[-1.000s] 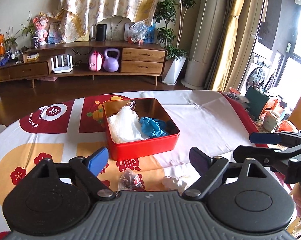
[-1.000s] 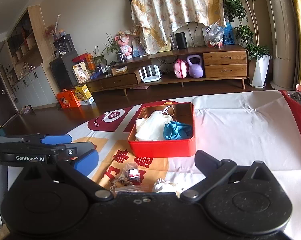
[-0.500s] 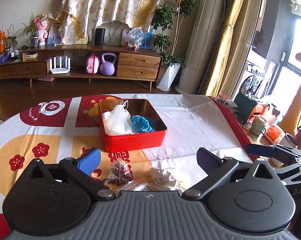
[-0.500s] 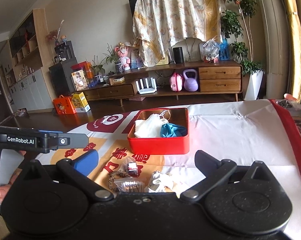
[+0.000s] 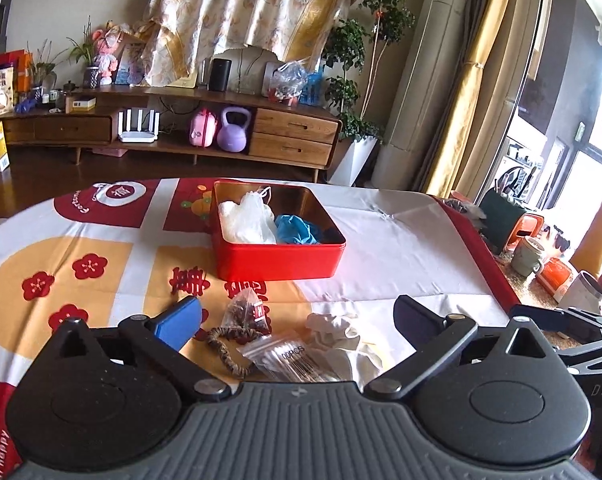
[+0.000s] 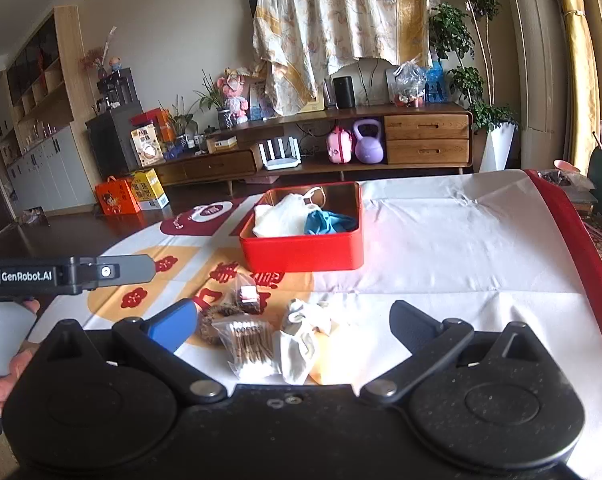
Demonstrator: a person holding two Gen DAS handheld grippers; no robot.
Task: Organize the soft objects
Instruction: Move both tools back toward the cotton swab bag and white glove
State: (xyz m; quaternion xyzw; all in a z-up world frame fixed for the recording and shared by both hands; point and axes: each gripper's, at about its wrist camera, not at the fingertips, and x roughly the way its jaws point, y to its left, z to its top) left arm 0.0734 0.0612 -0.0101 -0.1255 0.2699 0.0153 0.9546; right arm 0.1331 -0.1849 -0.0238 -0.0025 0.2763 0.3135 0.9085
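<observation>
Tin (image 5: 279, 258): glossy red, rectangular, gold inside; at 12 o'clock on the desk (image 5: 401, 248).
In tin: crumpled white bag (image 5: 247, 220) on the left, blue glove (image 5: 297, 232) on the right.
Loose pile at 6 o'clock: crumpled white cloth (image 5: 337, 340), braided brown hair tie (image 5: 227, 346), clear zip bag (image 5: 289, 360) printed "00PCS", mesh sachet (image 5: 247, 310).
Desk cover: white cloth with red plum blossoms, orange panels.
Left hand-held gripper (image 5: 297, 314): released, jaws just opened wide, over the pile without touching.
Right hand-held gripper (image 6: 293, 322): released, nothing gripped.
Writing: "GenRobot.AI".
</observation>
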